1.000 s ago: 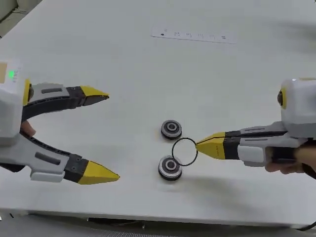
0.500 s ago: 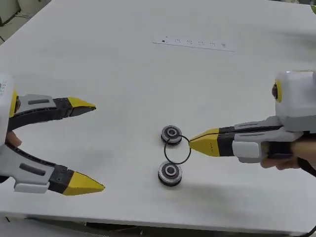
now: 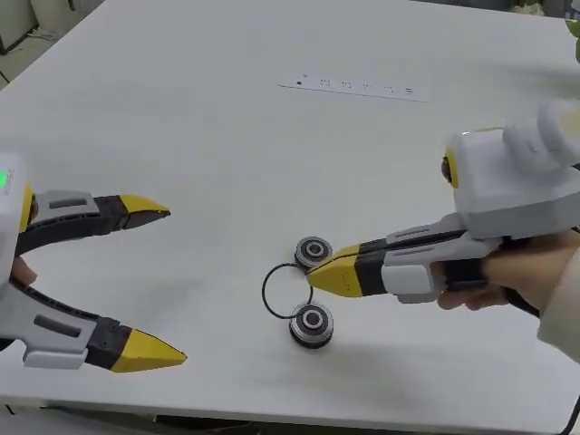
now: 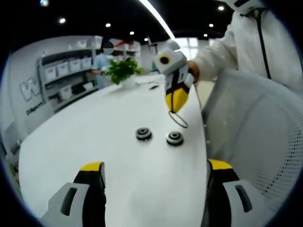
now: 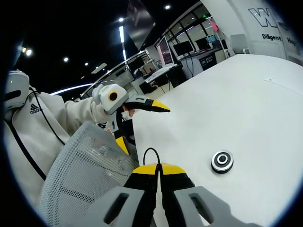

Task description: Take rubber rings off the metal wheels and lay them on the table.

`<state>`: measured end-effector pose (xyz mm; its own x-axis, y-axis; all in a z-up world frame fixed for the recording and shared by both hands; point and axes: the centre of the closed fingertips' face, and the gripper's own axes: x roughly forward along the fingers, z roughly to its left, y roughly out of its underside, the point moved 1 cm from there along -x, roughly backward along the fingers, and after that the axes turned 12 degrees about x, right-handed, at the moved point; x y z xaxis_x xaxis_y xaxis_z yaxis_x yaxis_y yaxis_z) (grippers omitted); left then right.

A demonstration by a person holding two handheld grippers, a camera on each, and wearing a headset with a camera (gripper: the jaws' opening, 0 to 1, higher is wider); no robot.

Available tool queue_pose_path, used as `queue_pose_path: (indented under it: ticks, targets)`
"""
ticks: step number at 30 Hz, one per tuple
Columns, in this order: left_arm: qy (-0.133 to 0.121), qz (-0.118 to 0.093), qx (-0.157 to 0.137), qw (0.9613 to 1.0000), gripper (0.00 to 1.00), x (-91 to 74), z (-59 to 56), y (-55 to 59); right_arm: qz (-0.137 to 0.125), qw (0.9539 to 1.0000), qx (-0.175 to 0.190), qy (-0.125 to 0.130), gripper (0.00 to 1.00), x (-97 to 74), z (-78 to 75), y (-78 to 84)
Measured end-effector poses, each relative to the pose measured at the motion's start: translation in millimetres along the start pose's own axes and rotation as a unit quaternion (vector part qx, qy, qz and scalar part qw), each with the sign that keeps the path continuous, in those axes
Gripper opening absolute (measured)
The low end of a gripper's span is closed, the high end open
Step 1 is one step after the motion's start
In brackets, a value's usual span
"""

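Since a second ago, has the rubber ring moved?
Yes, the rubber ring, pinched in the right tongs, crossed from right of the metal wheels to their left.

Right gripper [image 3: 314,275] and rubber ring [image 3: 264,289] farther left

White table [image 3: 227,136]: wide bare stretch between the spread jaws of the left hand-held gripper [image 3: 177,285] and the wheels, free passage. Gap between the farther round metal wheel [image 3: 314,252] and the nearer round metal wheel [image 3: 312,321] is blocked by the right hand-held gripper [image 3: 313,272], pinching the thin black rubber ring [image 3: 272,292] just left. Far side open apart from 1 flat white marked strip [image 3: 353,87].
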<state>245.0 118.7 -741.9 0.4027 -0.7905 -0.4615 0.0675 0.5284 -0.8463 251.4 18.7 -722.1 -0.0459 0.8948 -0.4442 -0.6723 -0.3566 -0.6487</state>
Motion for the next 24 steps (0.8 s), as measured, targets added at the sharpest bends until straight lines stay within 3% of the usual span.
queue_pose_path:
  ticks: [13, 24]
  targets:
    - [0.0, 0.004, -0.003, 1.0, 0.89, 1.0, -1.3, 4.1, 0.021, 0.9997, -0.012, -0.009, 0.0, 30.4, 2.7, -1.6]
    - [0.008, 0.008, -0.001, 0.9999, 0.89, 10.2, -5.1, 6.7, 0.039, 0.999, -0.021, 0.007, 0.0, 53.1, -9.6, 5.9]
